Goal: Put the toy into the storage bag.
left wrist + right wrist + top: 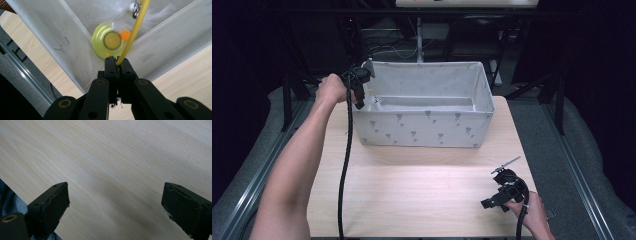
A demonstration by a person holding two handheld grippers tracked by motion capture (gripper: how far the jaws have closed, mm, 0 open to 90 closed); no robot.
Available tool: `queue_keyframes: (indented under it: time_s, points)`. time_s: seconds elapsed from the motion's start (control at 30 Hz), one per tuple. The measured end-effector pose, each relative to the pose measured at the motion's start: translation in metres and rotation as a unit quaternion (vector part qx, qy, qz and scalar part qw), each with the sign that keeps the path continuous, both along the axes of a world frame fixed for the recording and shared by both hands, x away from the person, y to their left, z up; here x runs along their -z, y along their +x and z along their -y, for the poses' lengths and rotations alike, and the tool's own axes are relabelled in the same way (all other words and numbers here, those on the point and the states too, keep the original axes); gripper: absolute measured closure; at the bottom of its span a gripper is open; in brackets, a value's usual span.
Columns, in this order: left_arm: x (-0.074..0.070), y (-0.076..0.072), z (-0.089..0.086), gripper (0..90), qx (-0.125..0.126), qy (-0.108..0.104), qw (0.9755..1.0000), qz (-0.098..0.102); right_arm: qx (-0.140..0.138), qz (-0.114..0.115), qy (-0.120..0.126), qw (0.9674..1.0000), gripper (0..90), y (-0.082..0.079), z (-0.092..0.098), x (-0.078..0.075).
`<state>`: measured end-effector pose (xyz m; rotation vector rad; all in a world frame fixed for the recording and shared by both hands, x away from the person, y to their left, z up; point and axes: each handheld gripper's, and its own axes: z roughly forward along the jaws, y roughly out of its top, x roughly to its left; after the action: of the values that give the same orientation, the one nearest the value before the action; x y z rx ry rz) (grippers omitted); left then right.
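The left gripper (117,62) has its jaws pinched tight on a thin yellow wand (132,32), which runs up and away from the tips into the white fabric bin (422,127). It looks like a cat teaser toy: at the wand's far end hang white feathers (110,11) and a small silver bell (135,10), and below them, in the corner of the bin's floor, sits a round yellow-green disc (110,41) with an orange bead beside it — whether the disc belongs to the wand I cannot tell. From the high view, the left gripper (358,82) is poised over the bin's near-left corner, hand at the rim.

The step in hand, as I read it, is putting the toy into the bin — the feathered end is already inside, the stick not yet let go. The next move calls for lowering a little and opening the jaws so the wand falls clear of the wall.

The right gripper (502,192) rests low at the near-right of the wooden table (412,195), jaws spread wide with nothing between them.
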<state>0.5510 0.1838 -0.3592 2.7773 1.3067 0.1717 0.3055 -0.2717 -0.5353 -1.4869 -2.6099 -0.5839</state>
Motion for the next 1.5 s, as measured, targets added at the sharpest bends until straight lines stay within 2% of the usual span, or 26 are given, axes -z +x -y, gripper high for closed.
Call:
queue_keyframes:
  time_s: [0.13,0.37,0.57,0.6,0.63,0.77,0.87,0.97,1.1,1.23,1.3,1.4,1.5]
  points:
    - [-0.005,-0.001,-0.003,79.1,-0.002,-0.017,0.9998,0.004,0.000,-0.001,0.000,1.0000,7.5,0.000,0.000,0.000]
    - [-0.023,-0.007,-0.006,59.1,-0.008,-0.044,0.9985,0.031,-0.004,-0.003,-0.002,1.0000,7.5,0.001,0.000,0.000]
    - [-0.039,-0.019,-0.009,43.2,-0.009,-0.057,0.9968,0.056,-0.002,-0.003,0.000,1.0000,7.5,0.001,-0.001,0.000]
    - [-0.041,-0.021,-0.010,40.1,-0.012,-0.059,0.9965,0.057,0.010,0.003,0.005,0.9999,7.4,-0.001,-0.002,0.001]
    - [-0.043,-0.023,-0.011,36.1,-0.012,-0.063,0.9963,0.057,0.006,0.005,-0.003,1.0000,7.4,0.000,-0.001,0.001]
    - [-0.051,-0.034,-0.018,24.8,-0.010,-0.077,0.9952,0.060,-0.007,-0.005,-0.005,1.0000,7.4,0.001,-0.001,0.000]
    - [-0.057,-0.042,-0.022,19.1,-0.007,-0.082,0.9944,0.066,-0.001,-0.003,0.000,1.0000,7.4,0.001,-0.001,0.000]
    - [-0.062,-0.051,-0.027,15.7,-0.005,-0.085,0.9941,0.068,-0.004,-0.002,-0.008,1.0000,7.4,0.001,-0.001,-0.001]
    - [-0.065,-0.064,-0.032,15.1,-0.002,-0.087,0.9934,0.074,-0.004,-0.002,-0.007,1.0000,7.4,0.001,-0.001,-0.001]
    - [-0.067,-0.077,-0.034,14.5,0.012,-0.088,0.9931,0.077,-0.005,0.000,-0.007,1.0000,7.4,0.001,-0.001,0.000]
    - [-0.066,-0.084,-0.035,14.3,0.016,-0.088,0.9927,0.081,-0.003,-0.002,0.002,1.0000,7.4,0.001,-0.001,0.000]
    - [-0.064,-0.096,-0.035,13.6,0.024,-0.091,0.9918,0.086,-0.012,-0.003,-0.017,0.9998,7.4,0.002,0.000,-0.001]
    - [-0.061,-0.109,-0.036,13.2,0.031,-0.086,0.9917,0.090,-0.008,-0.001,-0.012,0.9999,7.4,0.001,0.000,-0.001]
